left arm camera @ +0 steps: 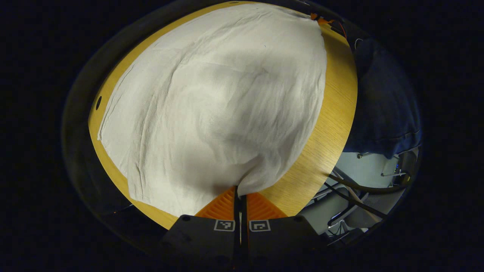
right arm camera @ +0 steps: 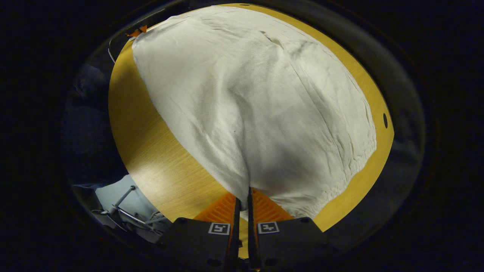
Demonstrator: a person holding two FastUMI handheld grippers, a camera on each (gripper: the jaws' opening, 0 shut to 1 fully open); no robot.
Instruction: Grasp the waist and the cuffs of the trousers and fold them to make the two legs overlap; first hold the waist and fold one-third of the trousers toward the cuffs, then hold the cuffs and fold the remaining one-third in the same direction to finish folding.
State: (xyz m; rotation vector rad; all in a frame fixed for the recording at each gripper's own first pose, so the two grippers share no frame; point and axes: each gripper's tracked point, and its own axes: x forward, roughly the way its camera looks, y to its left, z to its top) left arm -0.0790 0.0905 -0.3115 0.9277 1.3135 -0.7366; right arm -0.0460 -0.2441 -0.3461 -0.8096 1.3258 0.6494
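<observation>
Left gripper view has the left hand-held gripper (left arm camera: 240,190) clamped on the near edge of the white trousers (left arm camera: 211,98), and the right hand-held gripper (right arm camera: 247,192) pinches the same edge. Trousers lie spread across the wooden table (left arm camera: 332,124). I'd lift both corners evenly, keeping the edge taut.

Most of the table (left arm camera: 332,113) is covered by the pale trousers (left arm camera: 211,105). A bare wooden strip is left along the near edge, beside a dark-clothed person (left arm camera: 382,102). Cables and metal frames (left arm camera: 359,189) are seen below that edge.
</observation>
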